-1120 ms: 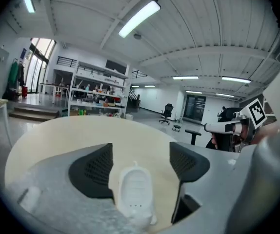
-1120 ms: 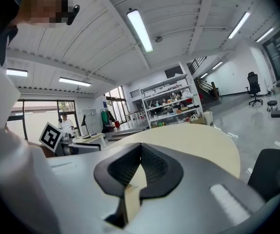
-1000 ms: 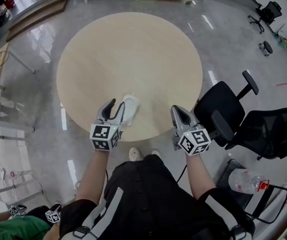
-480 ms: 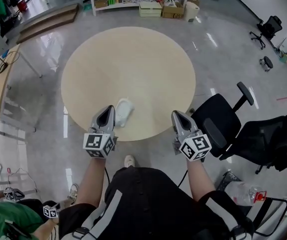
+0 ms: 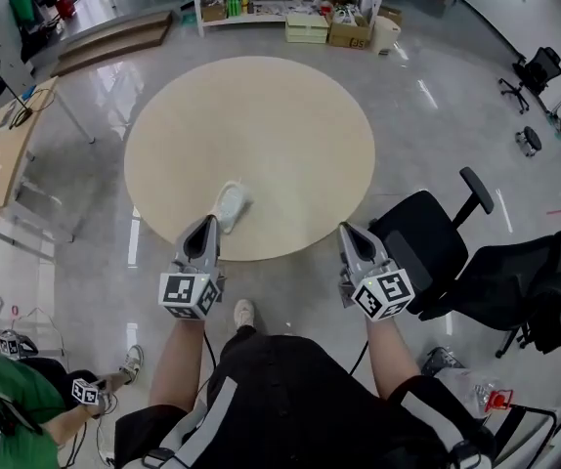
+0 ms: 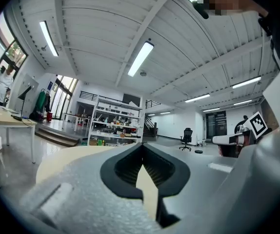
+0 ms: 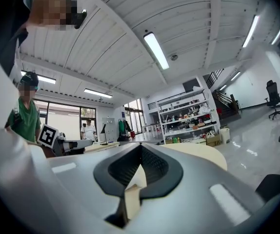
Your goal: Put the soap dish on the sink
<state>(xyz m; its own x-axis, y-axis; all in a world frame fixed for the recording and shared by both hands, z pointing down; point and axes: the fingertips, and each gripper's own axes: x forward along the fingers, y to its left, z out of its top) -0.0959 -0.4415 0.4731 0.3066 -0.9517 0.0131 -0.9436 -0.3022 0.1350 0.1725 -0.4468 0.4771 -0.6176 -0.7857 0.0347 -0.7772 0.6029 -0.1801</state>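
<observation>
The white soap dish [image 5: 229, 203] lies at the round bench's [image 5: 261, 115] near edge. The left gripper [image 5: 206, 225] beside it and the right gripper [image 5: 348, 233] both have fingers closed, holding nothing.

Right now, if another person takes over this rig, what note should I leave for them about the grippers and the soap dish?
Left gripper: jaws shut, nothing between them.
Right gripper: jaws shut, empty, at the table's near edge.
Soap dish: lies on the round table, just ahead of the left gripper, held by neither.
Done: nothing yet; no sink shows in any view.
Left: open a gripper, grasp the dish, find the sink, set the dish on it.
</observation>
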